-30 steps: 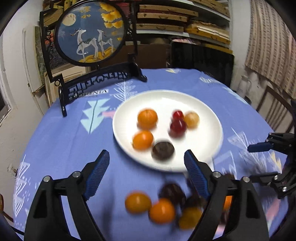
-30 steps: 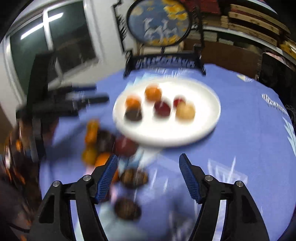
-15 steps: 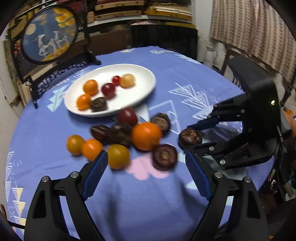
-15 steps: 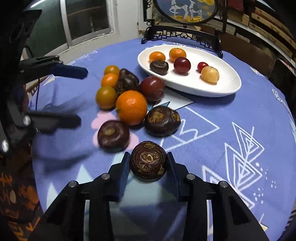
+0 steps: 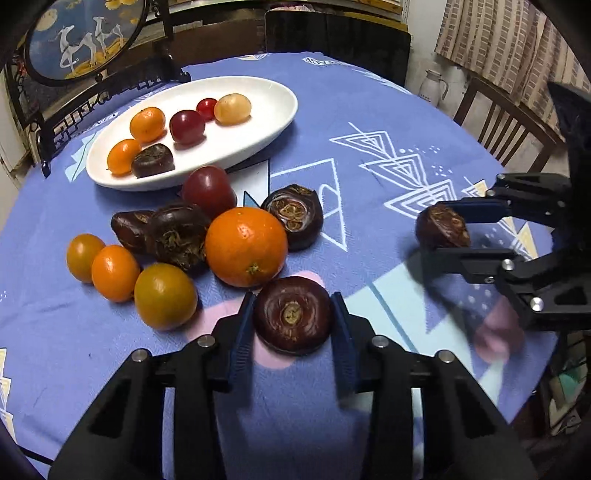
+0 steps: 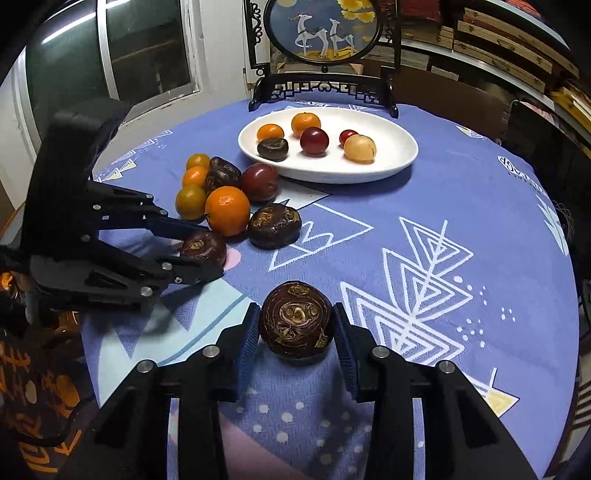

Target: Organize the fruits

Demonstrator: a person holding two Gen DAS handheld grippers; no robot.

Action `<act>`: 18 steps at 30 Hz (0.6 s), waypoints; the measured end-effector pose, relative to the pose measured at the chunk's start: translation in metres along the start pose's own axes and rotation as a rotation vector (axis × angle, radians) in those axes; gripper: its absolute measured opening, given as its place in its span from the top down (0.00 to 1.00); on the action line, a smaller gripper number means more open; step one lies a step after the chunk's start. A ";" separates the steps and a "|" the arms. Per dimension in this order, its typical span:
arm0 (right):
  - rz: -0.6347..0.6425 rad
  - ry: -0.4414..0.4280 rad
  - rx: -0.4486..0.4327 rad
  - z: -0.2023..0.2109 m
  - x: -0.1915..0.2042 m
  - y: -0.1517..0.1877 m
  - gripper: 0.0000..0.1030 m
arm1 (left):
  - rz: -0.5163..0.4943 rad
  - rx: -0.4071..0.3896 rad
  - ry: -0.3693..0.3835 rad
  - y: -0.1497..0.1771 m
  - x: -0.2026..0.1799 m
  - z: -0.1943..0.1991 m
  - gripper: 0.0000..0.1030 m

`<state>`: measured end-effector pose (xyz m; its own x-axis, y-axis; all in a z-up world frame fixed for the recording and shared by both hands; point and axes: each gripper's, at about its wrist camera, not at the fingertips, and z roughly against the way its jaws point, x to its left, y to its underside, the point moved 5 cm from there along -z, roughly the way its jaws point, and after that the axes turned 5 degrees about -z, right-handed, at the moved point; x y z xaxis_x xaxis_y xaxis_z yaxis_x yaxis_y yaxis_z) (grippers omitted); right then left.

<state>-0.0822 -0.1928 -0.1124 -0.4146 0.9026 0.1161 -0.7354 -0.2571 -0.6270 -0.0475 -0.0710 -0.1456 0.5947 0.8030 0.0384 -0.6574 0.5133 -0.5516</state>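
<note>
Fruits lie loose on a round table under a blue cloth with white geometric print (image 6: 461, 206), and the order runs down from that to the smallest berry. At the far side stands a black carved stand holding a round painted deer screen (image 6: 323, 31), and in front of it a white oval ceramic plate (image 6: 402, 147) carrying two small oranges, a dark chestnut-like fruit, a red plum, a pale yellow plum and a tiny red cherry tomato (image 6: 348, 136). Just beside the plate's near rim sits a cluster: a big round orange (image 5: 246, 246), a dark red plum, three brown knobbly fruits and three little yellow-orange fruits. The left gripper (image 5: 293, 321) has its blue-padded jaws pressed on a dark brown flattened fruit with a pale centre (image 5: 292, 314), touching the orange's near side. The right gripper (image 6: 295, 325) clamps a dark brown swirl-marked fruit (image 6: 295, 323), well apart from the cluster, nearer the table's edge.
</note>
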 end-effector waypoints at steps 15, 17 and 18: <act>0.029 -0.028 -0.053 0.001 0.014 -0.037 0.61 | 0.038 -0.147 -0.207 -0.047 0.069 0.058 0.62; 0.039 -0.025 -0.094 0.008 0.015 -0.058 0.61 | 0.045 -0.172 -0.231 -0.062 0.079 0.064 0.62; 0.041 -0.022 -0.116 0.012 0.015 -0.069 0.61 | 0.052 -0.189 -0.242 -0.073 0.085 0.067 0.62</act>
<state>-0.0436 -0.1660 -0.0581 -0.4553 0.8842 0.1044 -0.6512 -0.2507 -0.7163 0.0200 -0.0200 -0.0462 0.4199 0.8872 0.1910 -0.5732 0.4225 -0.7021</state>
